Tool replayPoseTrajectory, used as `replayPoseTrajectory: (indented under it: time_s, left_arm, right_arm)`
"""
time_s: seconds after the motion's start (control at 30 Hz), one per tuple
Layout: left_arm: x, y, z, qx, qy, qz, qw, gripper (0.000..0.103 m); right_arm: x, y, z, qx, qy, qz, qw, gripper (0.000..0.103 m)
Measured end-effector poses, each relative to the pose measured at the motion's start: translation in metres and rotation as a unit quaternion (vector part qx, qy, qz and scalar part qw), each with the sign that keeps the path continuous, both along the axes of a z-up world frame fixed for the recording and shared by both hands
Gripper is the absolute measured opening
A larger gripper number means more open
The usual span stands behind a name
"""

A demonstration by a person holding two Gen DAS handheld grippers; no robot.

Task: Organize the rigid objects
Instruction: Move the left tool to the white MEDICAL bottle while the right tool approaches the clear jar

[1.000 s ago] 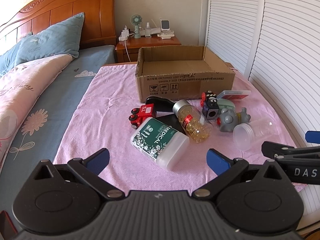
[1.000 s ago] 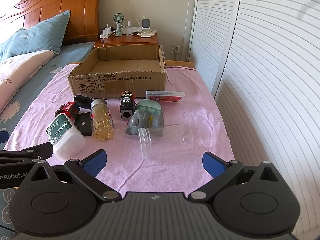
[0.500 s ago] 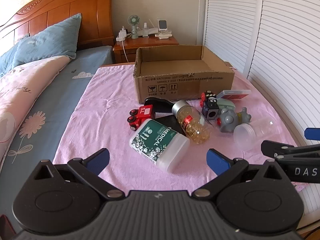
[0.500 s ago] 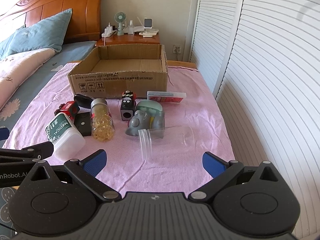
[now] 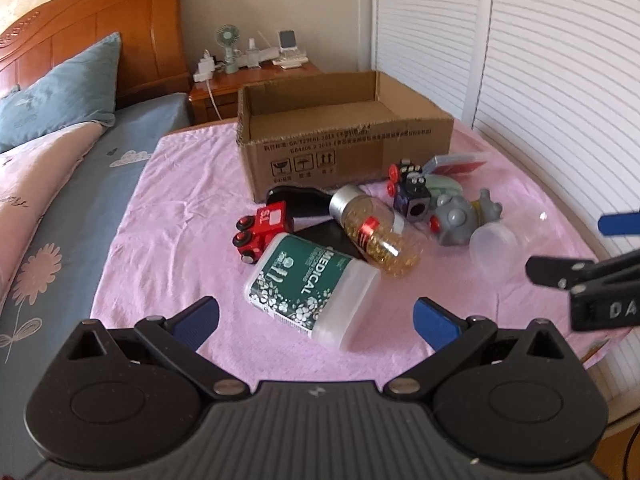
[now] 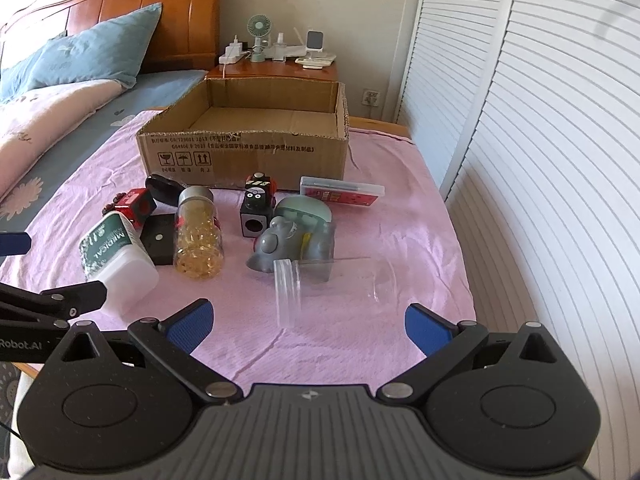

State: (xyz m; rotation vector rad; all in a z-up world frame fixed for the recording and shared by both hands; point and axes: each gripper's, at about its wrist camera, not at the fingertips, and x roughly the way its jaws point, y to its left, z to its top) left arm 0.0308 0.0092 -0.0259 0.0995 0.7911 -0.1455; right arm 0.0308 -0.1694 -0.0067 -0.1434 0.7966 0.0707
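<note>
Blue-padded fingers (image 5: 434, 322) apart; clear jar (image 6: 332, 284)

"MEDICAL" on the green-labelled bottle (image 5: 308, 286); "Robot.AI" on the left gripper (image 6: 24, 344); "31" on the red toy truck (image 5: 262, 226)

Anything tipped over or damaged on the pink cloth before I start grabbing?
Three containers lie on their sides: the MEDICAL bottle, the capsule bottle and the clear jar. Nothing has spilled. The cardboard box has a ragged front rim.

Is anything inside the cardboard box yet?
The cardboard box looks empty: the right wrist view shows bare brown floor and inner walls. The strip just behind its near wall is hidden, so something small there cannot be ruled out.
</note>
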Motion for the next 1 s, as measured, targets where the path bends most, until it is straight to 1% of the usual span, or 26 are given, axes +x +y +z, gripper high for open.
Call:
replayPoseTrajectory:
  time_s: [0.13,0.37,0.5,0.57,0.67,0.77,0.9,1.0]
  left_arm:
    - [0.011,0.005,-0.01,0.0,0.017,-0.012,0.9998,0.102]
    - [0.036,0.006,-0.017,0.003,0.012,-0.05,0.9987,0.102]
    - [0.051,0.004,-0.024,0.012,0.021,-0.069,0.9973,0.102]
    - [0.056,0.004,-0.028,0.013,0.028,-0.078,0.9965,0.102]
    - [0.06,0.004,-0.032,0.019,0.029,-0.093,0.9951,0.102]
    - [0.064,0.006,-0.035,0.013,0.034,-0.102,0.9942,0.102]
    - [0.066,0.008,-0.037,-0.001,0.04,-0.109,0.9932,0.102]
    - [0.064,0.008,-0.037,-0.003,0.039,-0.112,0.9929,0.099]
  right_arm:
    - [0.007,-0.01,-0.007,0.007,-0.001,0.018,1.0,0.103]
    - [0.022,-0.026,-0.014,0.022,0.004,0.03,0.999,0.103]
    - [0.029,-0.031,-0.016,0.041,0.005,0.037,0.998,0.103]
    - [0.032,-0.033,-0.017,0.042,0.007,0.042,0.998,0.103]
    - [0.035,-0.035,-0.019,0.041,0.007,0.049,0.998,0.103]
    - [0.04,-0.04,-0.023,0.049,0.013,0.058,0.997,0.103]
    - [0.045,-0.044,-0.028,0.054,0.018,0.056,0.997,0.103]
    - [0.045,-0.045,-0.03,0.058,0.019,0.055,0.997,0.103]
